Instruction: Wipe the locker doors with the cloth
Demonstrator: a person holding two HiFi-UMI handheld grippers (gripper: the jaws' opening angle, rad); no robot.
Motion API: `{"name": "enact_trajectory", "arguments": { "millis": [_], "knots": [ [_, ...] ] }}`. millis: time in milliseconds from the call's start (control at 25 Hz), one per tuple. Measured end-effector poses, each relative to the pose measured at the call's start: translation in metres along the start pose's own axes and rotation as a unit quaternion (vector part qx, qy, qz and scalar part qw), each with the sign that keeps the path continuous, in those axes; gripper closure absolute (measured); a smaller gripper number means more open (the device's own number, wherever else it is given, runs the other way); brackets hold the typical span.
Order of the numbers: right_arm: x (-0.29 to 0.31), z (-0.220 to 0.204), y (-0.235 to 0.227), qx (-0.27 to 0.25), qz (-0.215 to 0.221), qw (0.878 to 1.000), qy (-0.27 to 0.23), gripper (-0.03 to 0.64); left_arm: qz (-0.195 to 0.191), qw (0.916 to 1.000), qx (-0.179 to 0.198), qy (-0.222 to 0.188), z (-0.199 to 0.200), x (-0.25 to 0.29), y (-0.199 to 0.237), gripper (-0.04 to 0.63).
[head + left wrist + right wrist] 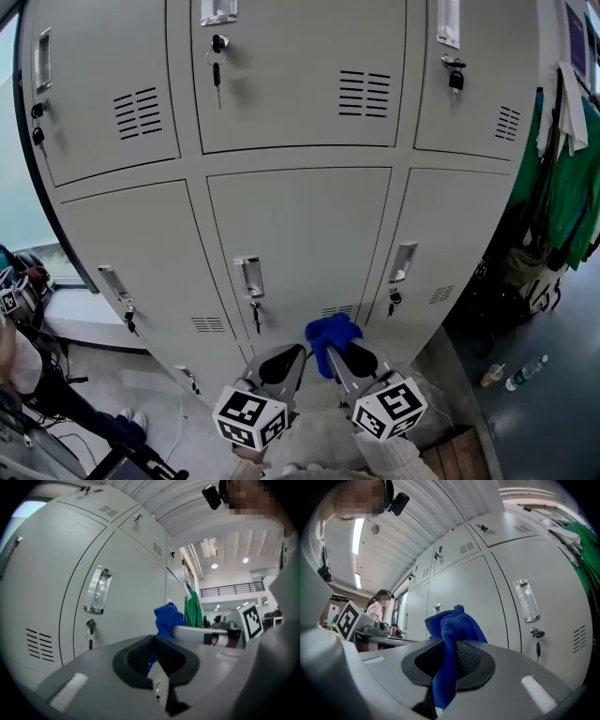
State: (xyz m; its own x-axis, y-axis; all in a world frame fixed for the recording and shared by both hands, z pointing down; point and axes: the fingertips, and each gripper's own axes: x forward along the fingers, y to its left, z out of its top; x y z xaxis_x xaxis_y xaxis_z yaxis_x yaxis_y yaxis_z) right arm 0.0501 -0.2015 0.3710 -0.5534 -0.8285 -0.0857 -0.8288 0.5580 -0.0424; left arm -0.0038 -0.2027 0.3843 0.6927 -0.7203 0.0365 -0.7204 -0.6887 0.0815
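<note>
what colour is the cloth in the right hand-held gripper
Bright blue. The cloth shows best in the right gripper view, pinched between the jaws.

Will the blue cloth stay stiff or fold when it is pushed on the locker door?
Probably floppy: the blue cloth bunches above the shut right gripper and droops below. Its fuzzy weave likely grips, not slips.

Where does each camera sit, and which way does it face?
Head view: on the head, facing down at the lockers; both grippers show.
Left gripper view: on the left gripper, along its shut, empty jaws toward lockers.
Right gripper view: on the right gripper, along jaws shut on the cloth.
Shared: lockers, cloth.
</note>
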Motion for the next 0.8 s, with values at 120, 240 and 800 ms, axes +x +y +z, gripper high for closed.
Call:
{"name": "enact_trajectory", "arguments": {
  "millis": [120, 240, 800],
  "knots": [
    [-0.001, -0.002, 0.002, 0.001, 0.004, 1.0, 0.001, 0.559, -0.003, 1.0, 0.002, 0.004, -0.002, 0.0, -0.004, 0.589],
    [-0.002, -0.004, 0.003, 0.001, 0.002, 1.0, 0.006, 0.56, -0.006, 0.9999, 0.004, 0.008, -0.005, -0.001, -0.009, 0.589],
    [-0.004, -0.002, 0.006, -0.005, -0.001, 1.0, 0.006, 0.56, -0.011, 0.9999, -0.002, 0.005, -0.002, -0.004, -0.009, 0.589]
  ]
}}
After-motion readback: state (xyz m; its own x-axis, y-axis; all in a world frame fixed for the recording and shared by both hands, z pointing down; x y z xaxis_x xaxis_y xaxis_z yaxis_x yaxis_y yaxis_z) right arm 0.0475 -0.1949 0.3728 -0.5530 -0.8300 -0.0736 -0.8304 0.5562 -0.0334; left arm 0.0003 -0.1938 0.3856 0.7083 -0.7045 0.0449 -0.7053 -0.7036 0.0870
